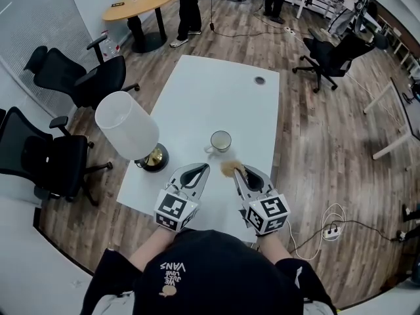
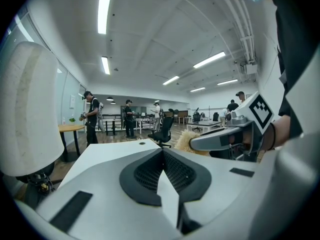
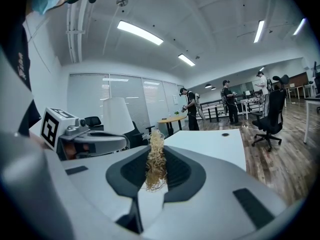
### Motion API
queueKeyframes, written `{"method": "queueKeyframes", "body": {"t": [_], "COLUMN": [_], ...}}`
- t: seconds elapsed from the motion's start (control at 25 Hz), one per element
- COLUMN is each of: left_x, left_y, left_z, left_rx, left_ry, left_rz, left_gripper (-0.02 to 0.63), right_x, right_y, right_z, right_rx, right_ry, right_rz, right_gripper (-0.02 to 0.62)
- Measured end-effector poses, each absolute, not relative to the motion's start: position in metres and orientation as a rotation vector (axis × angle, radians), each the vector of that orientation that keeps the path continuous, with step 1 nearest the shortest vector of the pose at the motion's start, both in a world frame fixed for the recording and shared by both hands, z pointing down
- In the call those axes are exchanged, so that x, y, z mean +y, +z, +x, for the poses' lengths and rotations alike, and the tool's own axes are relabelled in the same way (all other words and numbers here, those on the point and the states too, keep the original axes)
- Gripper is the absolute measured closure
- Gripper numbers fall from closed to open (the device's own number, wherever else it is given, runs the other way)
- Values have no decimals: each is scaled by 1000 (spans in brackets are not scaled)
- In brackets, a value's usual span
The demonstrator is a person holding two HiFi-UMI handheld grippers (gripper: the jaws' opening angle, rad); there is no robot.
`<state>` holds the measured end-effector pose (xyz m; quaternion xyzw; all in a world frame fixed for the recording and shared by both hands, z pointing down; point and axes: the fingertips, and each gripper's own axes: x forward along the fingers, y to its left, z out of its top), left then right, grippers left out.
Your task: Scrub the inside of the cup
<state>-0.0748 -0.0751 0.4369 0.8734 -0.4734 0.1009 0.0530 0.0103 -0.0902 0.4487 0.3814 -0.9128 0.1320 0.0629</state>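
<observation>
Looking steeply down, the head view shows a white table with the cup standing upright near its middle, mouth open to the camera and handle turned toward about 8 o'clock. Both tongs are held low over the near edge, tips pointing toward 12 o'clock. The left gripper lies at roughly 7 o'clock from the cup; its jaws are clenched together with nothing between them (its own view shows the two pads meeting along one seam). The right gripper lies at about 5 o'clock from the cup and is clamped on a tan, fibrous scrubber, whose tuft sticks out past the jaw tips. The scrubber is near the cup's rim but apart from it, and outside the cup. A lamp with a white shade stands at 9 o'clock from the cup, on the table's left edge. A round grommet sits at 1 o'clock, farther up the table.
</observation>
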Motion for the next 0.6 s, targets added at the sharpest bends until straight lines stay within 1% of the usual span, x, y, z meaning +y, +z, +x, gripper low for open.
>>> {"method": "queueKeyframes", "body": {"t": [0.6], "left_x": [-79], "left_y": [442], "left_z": [-73], "left_rx": [-1420], "left_ry": [306], "left_rz": [2660], "left_gripper": [595], "right_x": [-94], "right_y": [454], "right_z": [12], "right_rx": [-2748], "right_ry": [400], "right_rz": [1157], "right_gripper": [526]}}
